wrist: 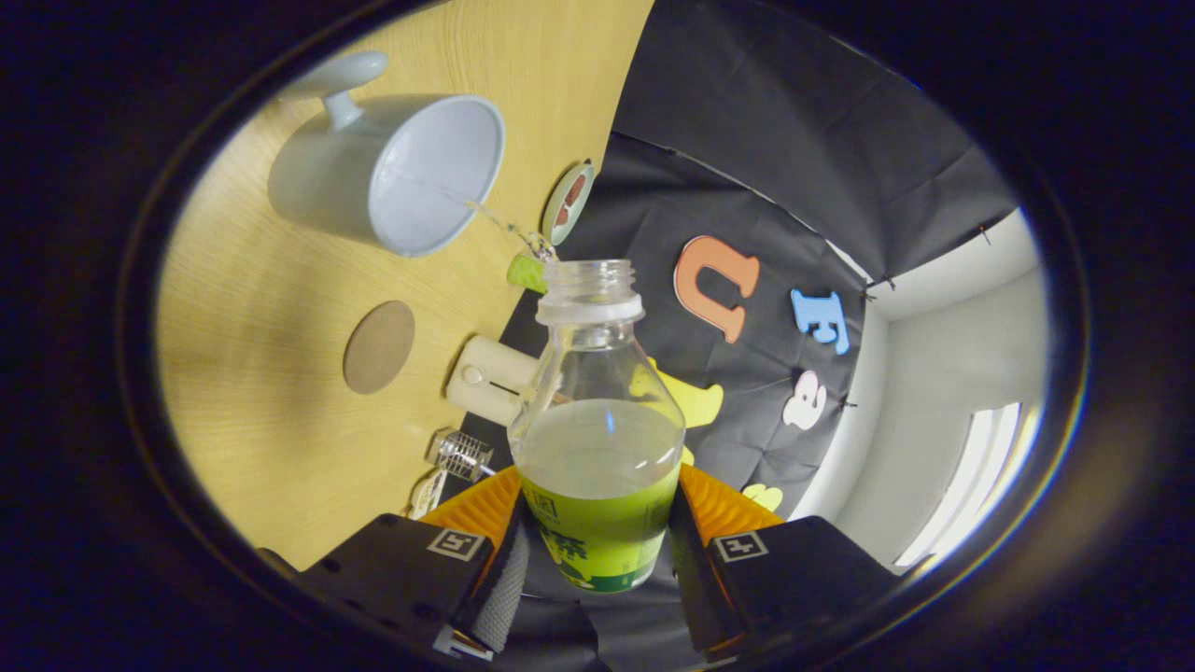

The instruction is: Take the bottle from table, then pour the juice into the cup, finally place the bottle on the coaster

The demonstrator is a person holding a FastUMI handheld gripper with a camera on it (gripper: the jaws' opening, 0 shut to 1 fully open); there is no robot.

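Juice is running in a thin stream point(485, 217) from the open mouth of the bottle point(597, 420) into the cup point(392, 173), so the pour is happening right now. The gripper point(597, 541) is clamping the bottle low on its green label, both fingers pressing its sides, and the whole thing is tipped toward the cup. My take: the stream is landing close to the near rim, so keeping the tilt gentle and the mouth over the middle of the opening is what's going to stop dribbles on the desk point(271, 373).

The bottle is clear ribbed-neck plastic with a bulgy shoulder, roughly half full of pale liquid. The cup is a smooth, glossy, light-coloured mug with a handle on its far side. The coaster point(378, 346) is a flat matte brown disc sitting near the cup, closer to the gripper, on pale wood grain.
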